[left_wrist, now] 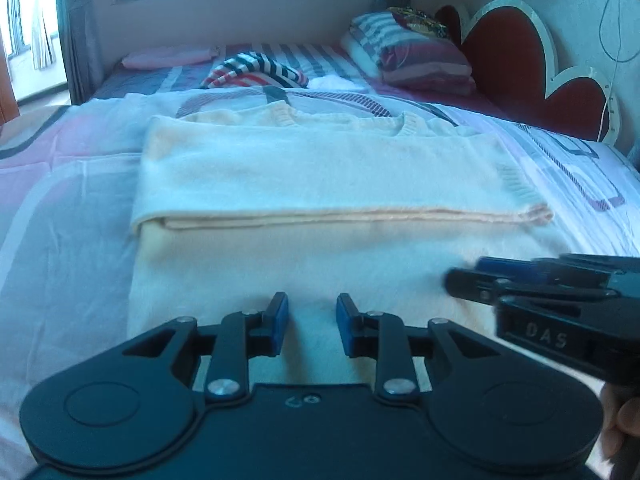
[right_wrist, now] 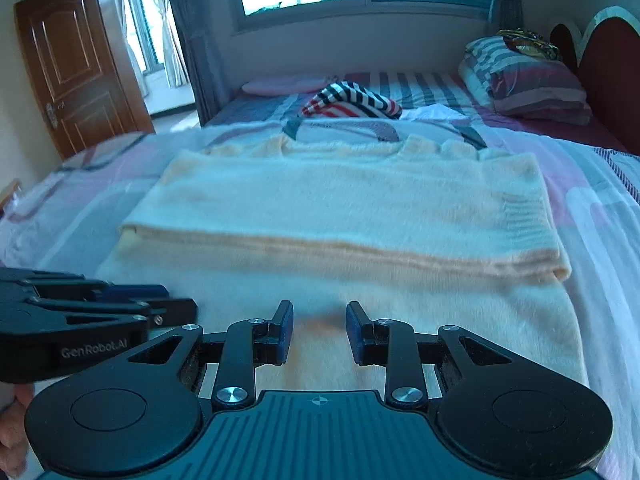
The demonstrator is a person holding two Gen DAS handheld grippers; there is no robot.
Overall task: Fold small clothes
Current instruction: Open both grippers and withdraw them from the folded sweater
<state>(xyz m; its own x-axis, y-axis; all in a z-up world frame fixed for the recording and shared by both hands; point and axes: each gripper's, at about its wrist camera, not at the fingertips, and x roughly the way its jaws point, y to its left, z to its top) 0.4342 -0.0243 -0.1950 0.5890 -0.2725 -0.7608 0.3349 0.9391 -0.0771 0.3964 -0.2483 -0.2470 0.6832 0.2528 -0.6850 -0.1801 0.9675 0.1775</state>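
Sweater (right_wrist: 340,208) near hem hidden by tools

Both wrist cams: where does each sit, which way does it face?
Left wrist: on the left gripper, low over the cream sweater, facing the window; right gripper enters from the right, with a bit of hand.
Right wrist: on the right gripper, same heading; left gripper enters from the left.
Shared: sweater, striped garment, pillow stack.
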